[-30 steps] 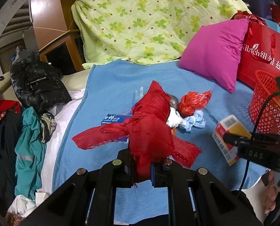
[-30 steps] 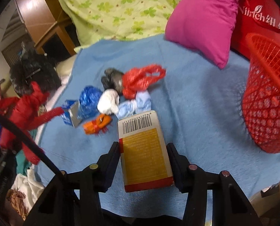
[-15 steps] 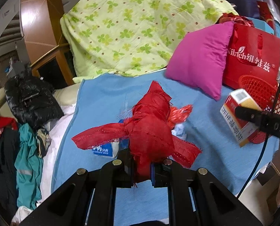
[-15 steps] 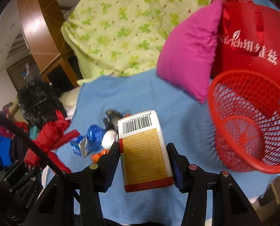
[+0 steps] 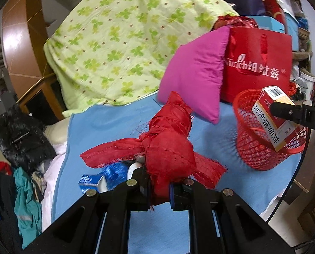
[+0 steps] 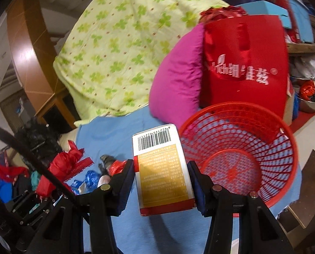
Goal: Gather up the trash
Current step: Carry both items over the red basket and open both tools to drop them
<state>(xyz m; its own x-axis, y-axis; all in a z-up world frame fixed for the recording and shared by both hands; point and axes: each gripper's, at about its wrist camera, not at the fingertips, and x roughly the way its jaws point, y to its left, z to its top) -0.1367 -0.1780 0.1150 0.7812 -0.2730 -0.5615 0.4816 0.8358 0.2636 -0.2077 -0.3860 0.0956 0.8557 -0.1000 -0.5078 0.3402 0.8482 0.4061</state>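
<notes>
Blue bedspread (image 5: 106, 127): one basket (image 6: 263, 131), one carton (image 6: 161, 169).

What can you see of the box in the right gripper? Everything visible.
The carton box is a slim rectangular cardboard pack: white end with a black barcode, gold face with fine print, red band at the near end; the left wrist view shows a white side with red Chinese characters. It looks intact and closed. The right gripper clamps its long sides, barcode end pointing away. It is held in the air beside the red mesh basket, apparently near its rim; only the pads touch it.
</notes>
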